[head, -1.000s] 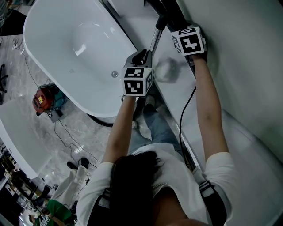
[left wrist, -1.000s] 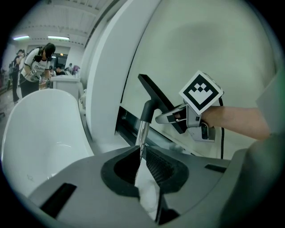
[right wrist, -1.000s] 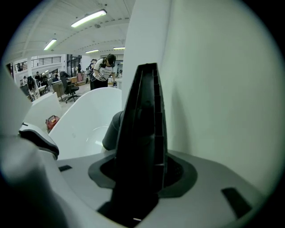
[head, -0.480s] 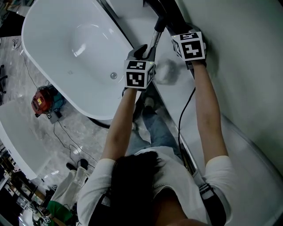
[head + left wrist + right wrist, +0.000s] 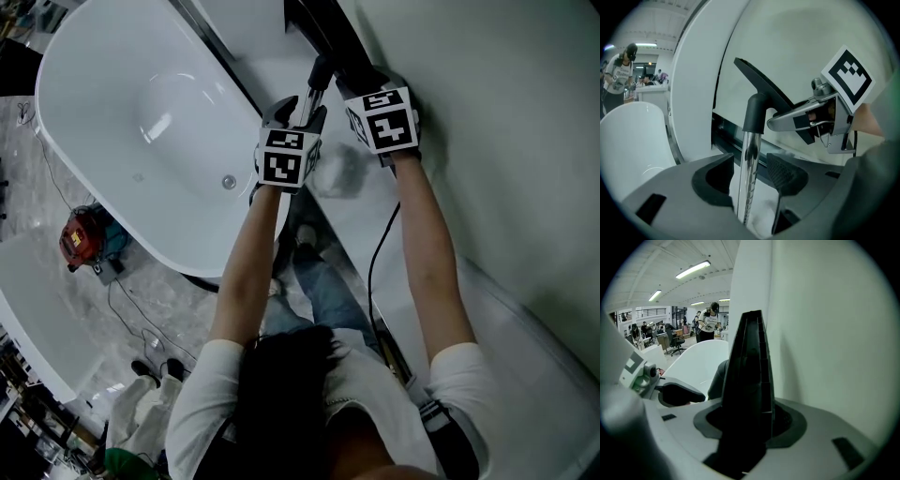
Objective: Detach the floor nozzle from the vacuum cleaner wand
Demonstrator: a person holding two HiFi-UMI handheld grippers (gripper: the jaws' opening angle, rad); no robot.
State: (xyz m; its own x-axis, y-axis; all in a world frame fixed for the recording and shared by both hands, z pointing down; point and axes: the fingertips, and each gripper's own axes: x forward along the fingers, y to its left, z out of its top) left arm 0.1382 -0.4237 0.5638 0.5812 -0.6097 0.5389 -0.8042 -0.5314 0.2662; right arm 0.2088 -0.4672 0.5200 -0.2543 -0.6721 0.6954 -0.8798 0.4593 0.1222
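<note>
The grey marbled floor [image 5: 159, 300] carries a white freestanding bathtub [image 5: 141, 122], its dark base just showing under the near rim. Beside the tub's end sits a small red machine [image 5: 75, 239], with thin black cables [image 5: 127, 309] trailing loosely across the stone away from it. To the right, along the pale wall, runs a white raised ledge [image 5: 347, 225] edged by a dark strip, and on it lies a pale crumpled wad [image 5: 337, 173].
</note>
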